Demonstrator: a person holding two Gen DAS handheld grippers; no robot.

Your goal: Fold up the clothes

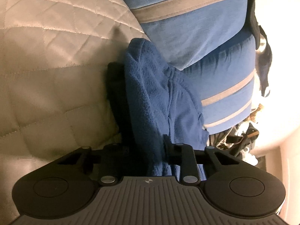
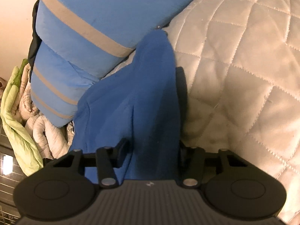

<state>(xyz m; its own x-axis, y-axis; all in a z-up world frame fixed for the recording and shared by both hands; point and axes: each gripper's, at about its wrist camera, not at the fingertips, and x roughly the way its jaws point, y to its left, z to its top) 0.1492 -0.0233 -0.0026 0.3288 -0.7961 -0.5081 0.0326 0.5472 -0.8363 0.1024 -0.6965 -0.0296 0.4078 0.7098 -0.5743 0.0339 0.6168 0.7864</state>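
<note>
Left wrist view looks along the left tongs [image 1: 144, 101], which pinch a bunched fold of dark blue fleece [image 1: 153, 93]. One black finger [image 1: 116, 93] shows along the left side of the cloth; the other is hidden under it, so only the grip itself is clear. The fleece rises between the fingers and drapes toward the camera body. Under and to the left lies a beige quilt [image 1: 52, 52] with diamond stitching. Just behind the fleece, touching it on the right, sit two blue pillows [image 1: 187, 28] with grey stripes, stacked one on the other. At the far right edge a heap of mixed clothes [image 1: 241, 136] shows dimly, too small to sort out.

Right wrist view shows the right tongs [image 2: 155, 101] closed on the same fleece [image 2: 142, 97], here looking a brighter blue. The cloth fills the gap between the fingers and covers the left one; the right finger [image 2: 182, 93] shows as a dark strip against the cloth's right edge. The quilt [image 2: 234, 65] spreads to the right of the grip. The pillows [image 2: 97, 28] stand close on the left, pressed against the fleece and crowding that side. Beyond them, at the left edge, a pale padded blanket [image 2: 43, 127] lies rumpled with a light green cloth [image 2: 16, 116] draped over it. Below that a lit lamp [image 2: 7, 164] and slatted lines show, too blurred to tell more.
</note>
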